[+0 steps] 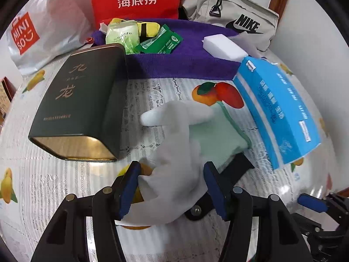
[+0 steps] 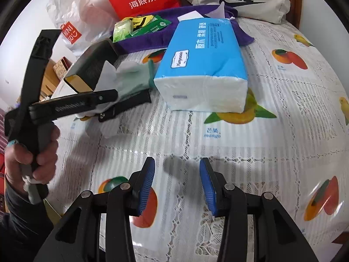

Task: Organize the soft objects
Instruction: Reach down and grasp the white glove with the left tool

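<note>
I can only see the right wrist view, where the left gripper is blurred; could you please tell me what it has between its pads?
Observer: The left gripper closes on a white fabric glove with a pale green cuff.
Operator: Thanks. What lies behind the blue plastic tissue pack?
Observer: A white rectangular sponge block, resting on the purple towel.
Operator: Where do the glove's fingers point?
Observer: Towards the dark green rectangular tin lying on its side, without touching it.
</note>
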Tool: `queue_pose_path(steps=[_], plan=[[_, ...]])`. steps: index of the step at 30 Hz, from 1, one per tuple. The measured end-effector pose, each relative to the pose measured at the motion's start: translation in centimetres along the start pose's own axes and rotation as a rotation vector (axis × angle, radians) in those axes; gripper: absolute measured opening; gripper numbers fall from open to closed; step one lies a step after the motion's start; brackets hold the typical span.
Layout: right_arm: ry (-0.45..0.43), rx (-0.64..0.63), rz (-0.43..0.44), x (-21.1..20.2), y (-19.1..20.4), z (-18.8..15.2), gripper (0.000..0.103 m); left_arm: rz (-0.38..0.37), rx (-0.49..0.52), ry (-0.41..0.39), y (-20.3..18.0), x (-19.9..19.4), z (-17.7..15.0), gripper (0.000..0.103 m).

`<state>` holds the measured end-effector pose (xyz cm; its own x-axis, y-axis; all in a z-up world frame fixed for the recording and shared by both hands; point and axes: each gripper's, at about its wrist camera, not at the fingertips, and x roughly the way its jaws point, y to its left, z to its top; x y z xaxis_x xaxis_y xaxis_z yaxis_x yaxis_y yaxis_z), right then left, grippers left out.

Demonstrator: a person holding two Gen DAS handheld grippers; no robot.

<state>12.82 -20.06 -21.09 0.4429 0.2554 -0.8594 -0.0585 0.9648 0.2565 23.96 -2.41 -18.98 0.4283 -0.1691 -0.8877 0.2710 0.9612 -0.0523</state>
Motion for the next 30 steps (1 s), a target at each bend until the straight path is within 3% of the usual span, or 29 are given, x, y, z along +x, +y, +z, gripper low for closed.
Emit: queue_pose_path(steps=[2,3,5,6,9,18,30], plan=[[0.000,-0.007,-0.003,0.1,0.0,0.0,0.043,0.014,0.006,-0.007,-0.1,0.0,0.0,0.054],[0.000,-0.008,-0.004,0.1,0.0,0.0,0.043,0.021,0.014,-0.014,-0.2,0.0,-0.1,0.043],[-0.003,-0.012,-0.007,0.0,0.1,-0.2,0.043,0.018,0.014,-0.022,-0.2,-0.2,-0.1,0.033],[-0.007,-0.015,-0.011,0.0,0.2,-0.3,0.043,0.000,0.007,-0.024,-0.1,-0.3,-0.1,0.025],[-0.013,-0.030,-0.027,0.2,0.6,-0.3,0.043,-0.059,0.025,-0.016,-0.2,-0.5,-0.2,0.019],[-0.029,-0.069,-0.008,-0.2,2.3,-0.4,0.043,-0.081,-0.014,-0.030,0.9,-3.8,-2.7,0.017],[-0.049,-0.145,0.053,1.2,6.2,1.7,0.043,0.045,-0.124,-0.024,7.1,-6.1,-6.6,0.018]])
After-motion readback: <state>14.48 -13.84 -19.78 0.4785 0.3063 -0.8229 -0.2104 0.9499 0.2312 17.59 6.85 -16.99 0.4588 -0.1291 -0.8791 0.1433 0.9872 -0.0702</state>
